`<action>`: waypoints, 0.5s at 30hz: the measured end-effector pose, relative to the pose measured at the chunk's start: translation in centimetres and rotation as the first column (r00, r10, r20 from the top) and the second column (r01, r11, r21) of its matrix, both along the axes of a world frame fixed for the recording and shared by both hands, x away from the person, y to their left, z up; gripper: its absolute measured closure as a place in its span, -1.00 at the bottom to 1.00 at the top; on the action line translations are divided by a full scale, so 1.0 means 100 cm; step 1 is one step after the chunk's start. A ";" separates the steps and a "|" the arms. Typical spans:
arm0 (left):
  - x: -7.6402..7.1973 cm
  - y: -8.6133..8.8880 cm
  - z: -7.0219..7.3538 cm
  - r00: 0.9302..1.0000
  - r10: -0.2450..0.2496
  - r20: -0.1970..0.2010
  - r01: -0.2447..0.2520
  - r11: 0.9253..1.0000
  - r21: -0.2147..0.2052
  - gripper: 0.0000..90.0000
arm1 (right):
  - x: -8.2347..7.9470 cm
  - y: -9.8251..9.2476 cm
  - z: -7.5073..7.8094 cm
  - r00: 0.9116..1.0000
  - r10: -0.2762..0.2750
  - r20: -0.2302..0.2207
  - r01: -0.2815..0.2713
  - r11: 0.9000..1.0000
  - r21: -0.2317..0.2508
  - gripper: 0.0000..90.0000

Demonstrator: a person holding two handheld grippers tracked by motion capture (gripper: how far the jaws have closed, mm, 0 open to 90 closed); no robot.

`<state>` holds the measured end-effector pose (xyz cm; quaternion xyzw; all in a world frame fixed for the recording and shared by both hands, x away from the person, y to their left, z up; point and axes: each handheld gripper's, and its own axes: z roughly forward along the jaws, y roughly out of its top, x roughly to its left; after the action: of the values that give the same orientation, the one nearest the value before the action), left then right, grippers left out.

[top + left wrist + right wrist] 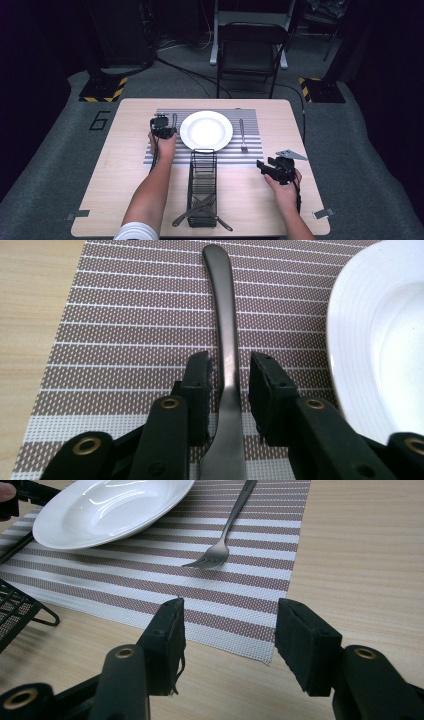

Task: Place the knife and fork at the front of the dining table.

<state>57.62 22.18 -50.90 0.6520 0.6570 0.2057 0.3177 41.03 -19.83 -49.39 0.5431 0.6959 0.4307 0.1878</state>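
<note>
The wire basket [202,187] stands nearest on the worktop [120,165], with dark cutlery [192,211] lying in it; beyond it the striped placemat [250,150] bears a white plate [206,130], a fork [242,135] to its right and a spoon [223,340] to its left; the left tool [230,385] straddles the spoon's handle, pads narrowly apart and clear of the metal; the right tool [227,640] hovers by the mat's near right corner, moderately wide, holding nothing

plate [380,340] crowds spoon [223,335], placemat [130,325] side open
</note>
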 end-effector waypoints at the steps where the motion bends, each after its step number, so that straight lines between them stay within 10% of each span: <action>1: -0.001 0.001 0.001 1.000 0.000 0.001 0.000 1.000 -0.001 0.51 | 0.000 0.000 0.000 1.000 -0.003 0.001 0.003 1.000 -0.001 0.00; 15: -0.027 0.020 0.027 0.994 -0.070 0.083 0.073 0.997 -0.040 0.23 | -0.003 -0.004 0.002 1.000 -0.014 0.003 0.014 1.000 0.003 0.00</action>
<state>54.92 24.16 -48.18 0.6592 0.6239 0.2067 0.3654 40.71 -20.25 -49.19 0.5477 0.6912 0.4310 0.1910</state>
